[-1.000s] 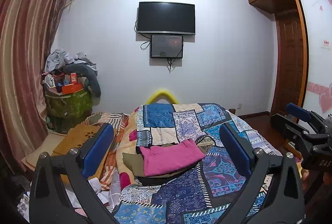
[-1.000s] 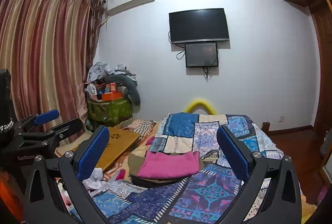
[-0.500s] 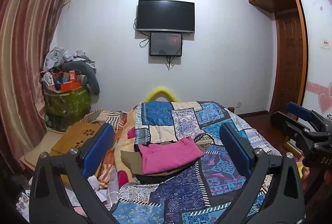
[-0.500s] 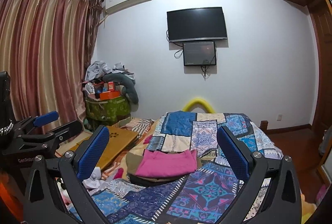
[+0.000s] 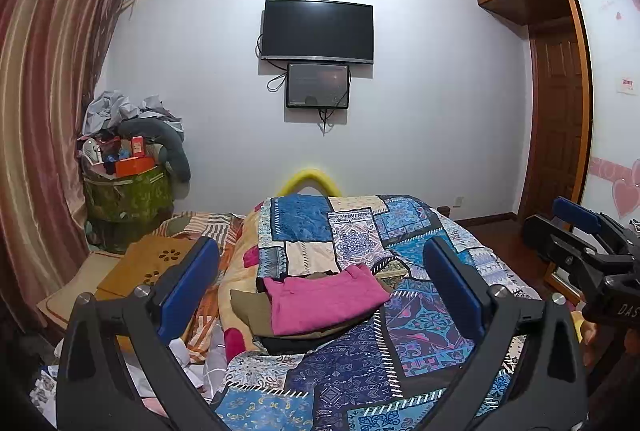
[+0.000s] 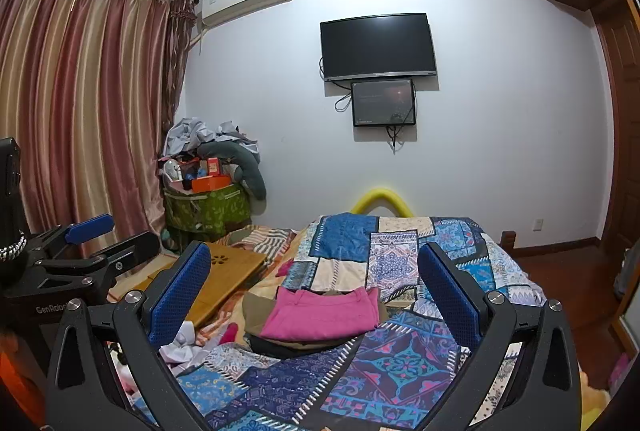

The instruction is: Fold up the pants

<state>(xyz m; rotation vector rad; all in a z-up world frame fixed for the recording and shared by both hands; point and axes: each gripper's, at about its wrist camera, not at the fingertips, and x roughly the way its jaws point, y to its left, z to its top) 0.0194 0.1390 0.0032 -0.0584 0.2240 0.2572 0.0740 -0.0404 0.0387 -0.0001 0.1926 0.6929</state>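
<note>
**A:** Where do your claws stand? Your left gripper (image 5: 320,287) has its blue pads spread wide with nothing between them, and your right gripper (image 6: 314,287) is spread just as wide and empty. Both are held above the near end of the patchwork quilt (image 5: 416,319).

**B:** And the pants?

**A:** Straight ahead of both claws and lower down, framed between your fingers: the pink pants (image 5: 326,297) lie already doubled on a small pile, over an olive garment (image 5: 248,309) and something dark beneath. In your right view the pink pants (image 6: 320,315) sit slightly left of centre. Neither claw touches them.

**B:** How will they handle?

**A:** I'd judge them light, soft and limp; they'll sag and drape as soon as you lift, and the layers may slide apart. Pinch the thicker waistband edge on the far side, one claw toward each corner, and nip only the pink cloth, not the olive garment below.
</note>
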